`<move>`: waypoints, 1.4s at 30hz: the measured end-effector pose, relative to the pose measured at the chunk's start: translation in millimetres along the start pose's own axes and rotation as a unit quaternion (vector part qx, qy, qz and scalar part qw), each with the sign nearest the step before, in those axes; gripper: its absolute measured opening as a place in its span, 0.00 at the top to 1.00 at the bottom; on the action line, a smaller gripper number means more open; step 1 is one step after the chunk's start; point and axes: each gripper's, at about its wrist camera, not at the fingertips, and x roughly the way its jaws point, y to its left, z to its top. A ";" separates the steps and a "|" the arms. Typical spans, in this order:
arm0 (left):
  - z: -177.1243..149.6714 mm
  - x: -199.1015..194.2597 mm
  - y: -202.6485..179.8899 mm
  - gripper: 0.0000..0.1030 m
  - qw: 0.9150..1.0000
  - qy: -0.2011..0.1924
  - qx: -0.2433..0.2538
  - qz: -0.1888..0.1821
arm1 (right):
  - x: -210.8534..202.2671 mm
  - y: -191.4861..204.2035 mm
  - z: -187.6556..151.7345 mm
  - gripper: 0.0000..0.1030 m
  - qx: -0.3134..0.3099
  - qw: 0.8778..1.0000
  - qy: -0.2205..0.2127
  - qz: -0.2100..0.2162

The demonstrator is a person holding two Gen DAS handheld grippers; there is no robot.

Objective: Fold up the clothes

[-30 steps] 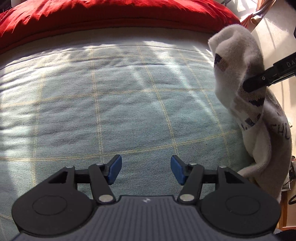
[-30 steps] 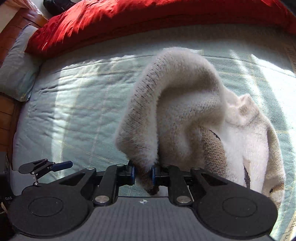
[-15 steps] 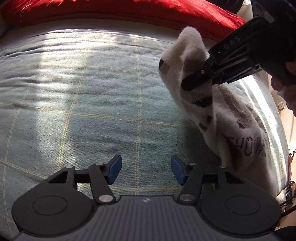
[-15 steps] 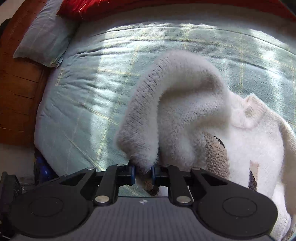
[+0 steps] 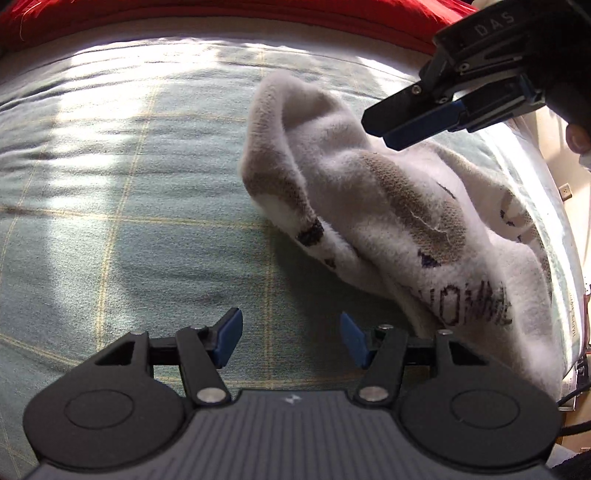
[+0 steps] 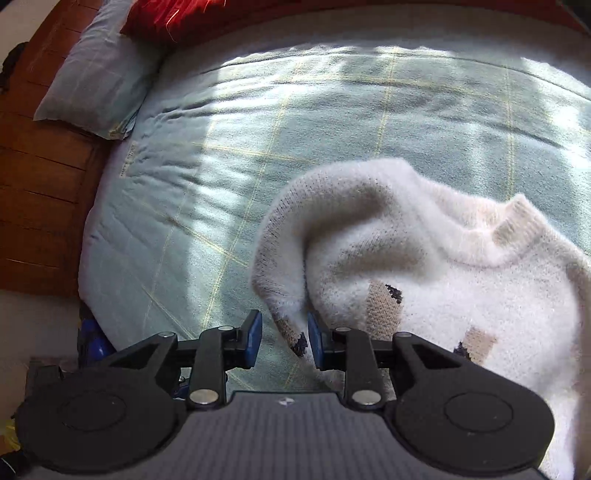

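A fuzzy white sweater [image 6: 424,280] with tan and dark knitted patches is seen lying on the pale green checked bedspread [image 6: 295,155], toward the right side of the bed in both views. Its near-left part is folded up and over into a raised hump [image 5: 291,155]; the ribbed collar [image 6: 517,225] is seen at the far right in the right wrist view. The right claw [image 6: 283,341] is observed with its blue pads [image 6: 252,338] spread apart, a hanging edge of the sweater lying in the gap between them without being pinched. In the left wrist view the right claw [image 5: 413,123] is seen above the sweater, apart from the fabric. The left claw [image 5: 291,341] is spread wide and empty, held over bare bedspread just left of the sweater's near edge. A red duvet [image 5: 221,14] is noted along the far side of the bed, and a pale pillow [image 6: 92,85] at the far left, beside a wooden floor [image 6: 33,192].
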 end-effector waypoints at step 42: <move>2.0 73.3 -38.0 0.36 0.999 0.034 0.003 0.023 | -66.8 -212.0 -92.4 0.91 -0.052 0.971 -0.071 -0.223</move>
